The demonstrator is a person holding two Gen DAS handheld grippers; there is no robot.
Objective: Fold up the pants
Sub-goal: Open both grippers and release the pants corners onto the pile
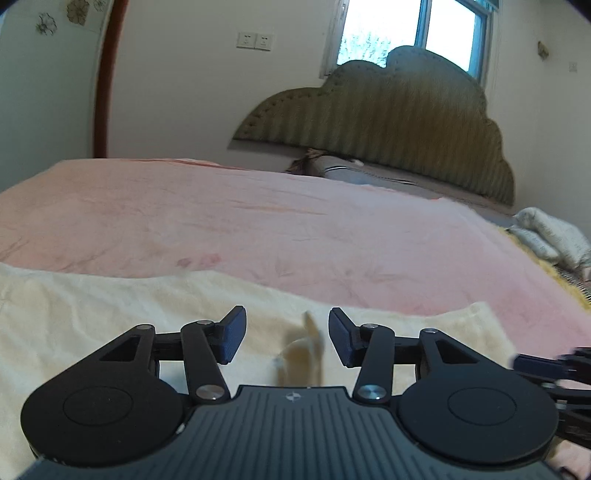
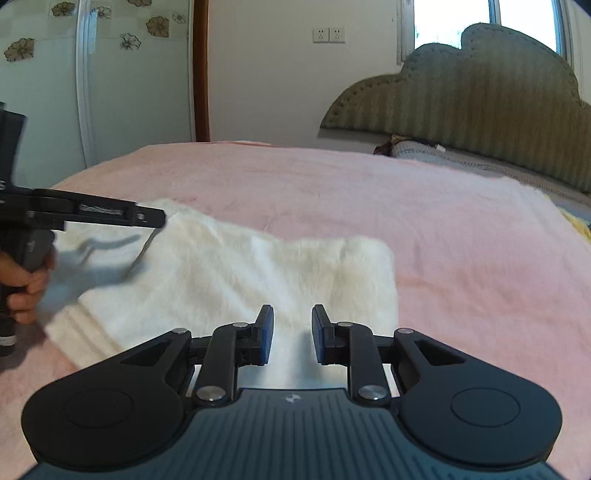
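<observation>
Both tongs are empty, the left tongs (image 1: pixel 287 338) wide, the right tongs (image 2: pixel 292 334) narrow, hovering over the cream pants (image 2: pixel 236 273), which lie folded on the pink bed (image 2: pixel 461 240) with their long axis running leftward toward the left tongs.

Count of items in view. Grippers: two, the left gripper (image 1: pixel 287 338) and the right gripper (image 2: pixel 292 334). Pants (image 2: pixel 236 273): one cream pair on the bed. Bed: one, with one pink bedspread (image 2: pixel 369 192) and one padded headboard (image 2: pixel 480 99). Wall sockets (image 2: pixel 328 35): two, side by side. Window (image 1: pixel 413 29): one. Folded white bedding (image 1: pixel 550 236) at the bed's edge: one pile. Hand (image 2: pixel 22 284): one seen.
</observation>
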